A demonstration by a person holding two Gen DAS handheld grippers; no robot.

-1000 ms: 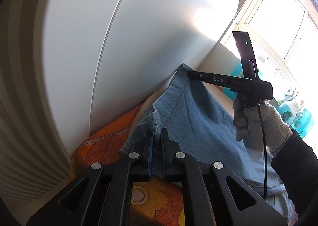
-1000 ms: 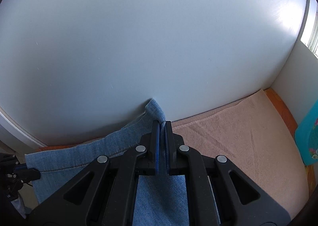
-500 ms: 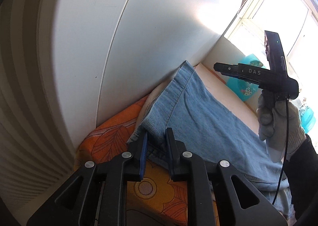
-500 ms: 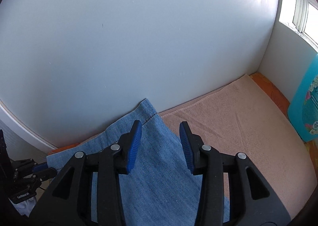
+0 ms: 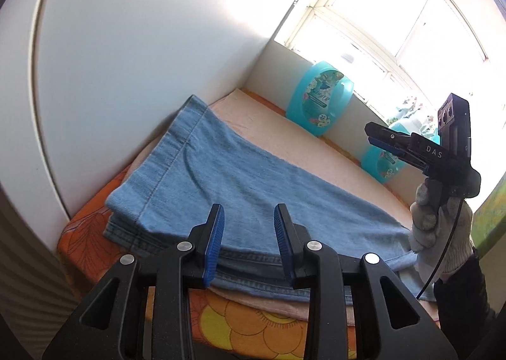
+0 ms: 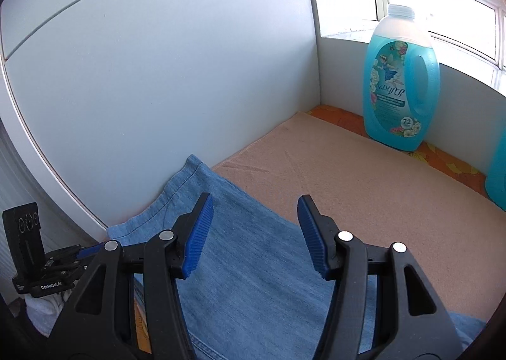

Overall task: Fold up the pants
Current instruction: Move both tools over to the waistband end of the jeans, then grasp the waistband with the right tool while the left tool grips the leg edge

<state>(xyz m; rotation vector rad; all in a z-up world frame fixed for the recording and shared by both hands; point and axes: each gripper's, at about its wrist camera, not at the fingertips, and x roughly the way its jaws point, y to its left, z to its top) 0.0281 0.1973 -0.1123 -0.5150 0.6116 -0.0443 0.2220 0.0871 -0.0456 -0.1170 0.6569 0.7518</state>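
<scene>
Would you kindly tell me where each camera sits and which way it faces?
Left wrist: on the left gripper, open, looking down over the jeans toward the window; the right gripper and gloved hand show.
Right wrist: on the right gripper, open, facing the wall and a bottle; the left gripper shows at left.
Shared: jeans, towel, bottle, wall.

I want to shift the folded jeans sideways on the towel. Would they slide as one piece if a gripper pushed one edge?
Probably not cleanly. The jeans are soft denim lying in loose stacked layers, so a pushed edge would likely bunch or the top layer creep. The peach towel under them looks napped, so it may grip and drag too. Lifted at one point, they would likely droop and unfold.
</scene>
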